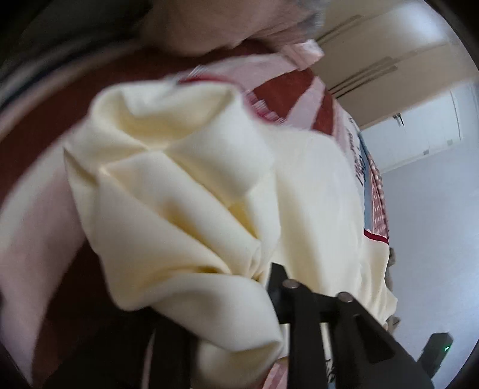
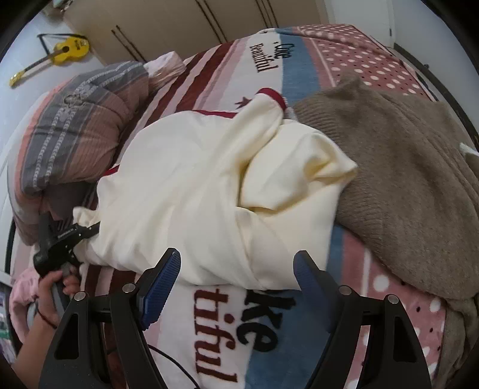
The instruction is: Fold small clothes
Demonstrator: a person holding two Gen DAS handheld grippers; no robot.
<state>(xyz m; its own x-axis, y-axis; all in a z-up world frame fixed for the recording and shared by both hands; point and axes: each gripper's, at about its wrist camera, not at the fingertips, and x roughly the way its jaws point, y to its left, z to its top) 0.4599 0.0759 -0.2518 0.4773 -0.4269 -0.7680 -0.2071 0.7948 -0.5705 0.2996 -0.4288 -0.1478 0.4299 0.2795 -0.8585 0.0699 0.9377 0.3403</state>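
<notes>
Lying bunched on the bed (image 2: 299, 353), the cream top (image 2: 209, 185) sits on a blanket (image 2: 302, 74) of pink, white, blue and dark red stripes with dark lettering. Its red-trimmed edge (image 2: 274, 95) points toward the far end of the bed, and one folded corner overlaps the brown sweater (image 2: 404, 185) heaped just beside it on the right.

In the right wrist view the left claw (image 2: 89, 229) is clamped on the near left corner of the top, with the fabric gathered into its tips. A hand (image 2: 55, 287) holds its handle low at the bed's left side. From the left wrist view the same cream cloth (image 1: 179, 194) fills most of the frame, blurred, puckered where it meets the black claw (image 1: 269, 275); the tips themselves are buried in the folds.

The right claw (image 2: 238, 275) hangs over the near edge of the top with its jaws spread wide and nothing between them; its blue pads (image 2: 163, 284) are bare and just short of the cloth.

A striped pillow (image 2: 77, 125) rests at the left of the bed, near the top. Beyond it a yellow guitar (image 2: 64, 52) lies on the pale floor beside a beige wardrobe (image 2: 185, 21).
</notes>
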